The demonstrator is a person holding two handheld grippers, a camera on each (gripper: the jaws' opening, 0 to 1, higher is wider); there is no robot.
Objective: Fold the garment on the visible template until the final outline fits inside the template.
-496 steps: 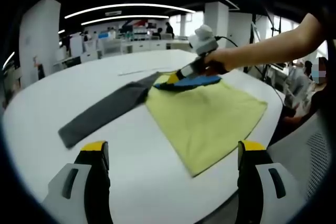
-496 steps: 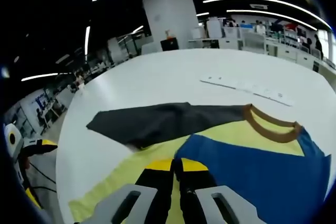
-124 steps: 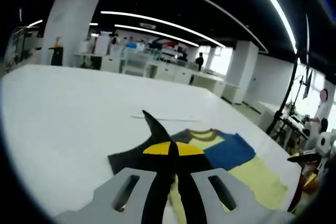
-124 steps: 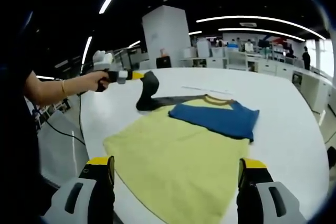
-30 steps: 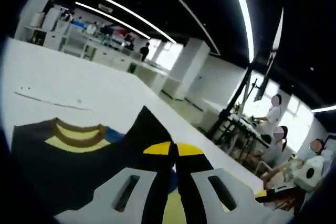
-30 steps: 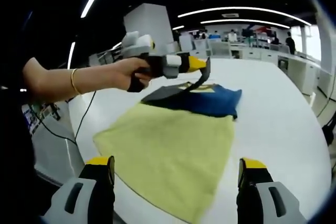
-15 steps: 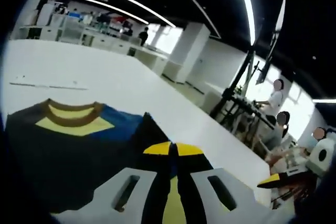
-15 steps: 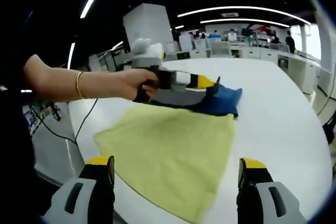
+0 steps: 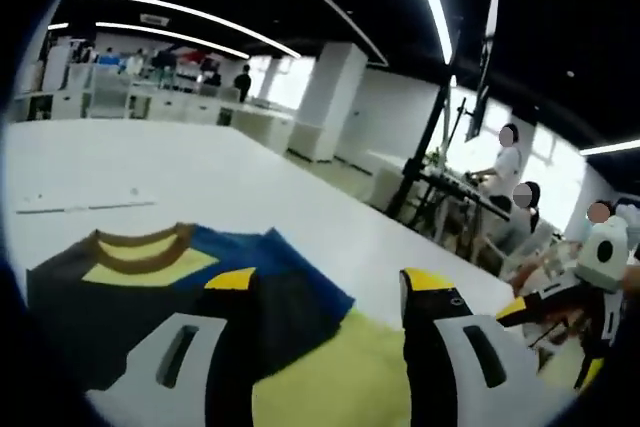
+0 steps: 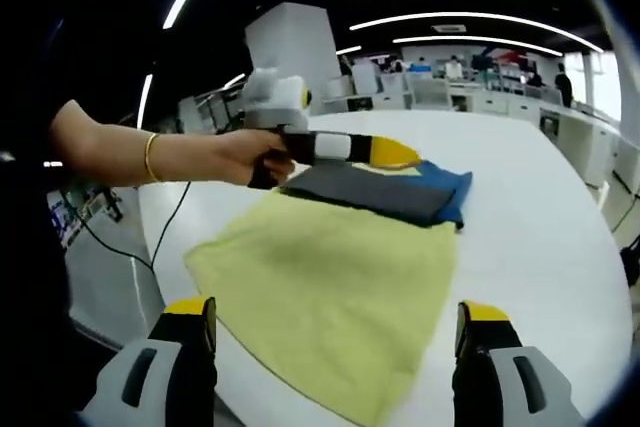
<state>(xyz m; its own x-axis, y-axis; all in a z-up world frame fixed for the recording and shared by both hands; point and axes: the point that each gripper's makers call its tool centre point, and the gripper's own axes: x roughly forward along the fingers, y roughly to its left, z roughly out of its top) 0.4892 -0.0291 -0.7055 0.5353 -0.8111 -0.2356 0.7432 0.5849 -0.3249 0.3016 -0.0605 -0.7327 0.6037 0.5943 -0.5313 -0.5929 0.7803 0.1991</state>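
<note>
I see the shirt (image 10: pixel 340 277) lying flat on the white worktop (image 10: pixel 560 247). Its yellow body is near me in the right gripper view, and its long way runs from there to the far end, where the blue sleeve (image 10: pixel 450 185) and the dark grey sleeve (image 10: pixel 370 190) are folded across the chest. In the left gripper view the brown collar (image 9: pixel 140 247) points away from me, toward the far side of the worktop.

My left claw (image 9: pixel 325 292) is open, with its two yellow tips spread wide above the dark sleeve, and it holds nothing. In the right gripper view, the hand (image 10: pixel 255 159) holds this claw just over the folded sleeves.

My right claw (image 10: pixel 330 322) is open too. Its jaws stand far apart by the near edge of the yellow part, and it holds nothing.
</note>
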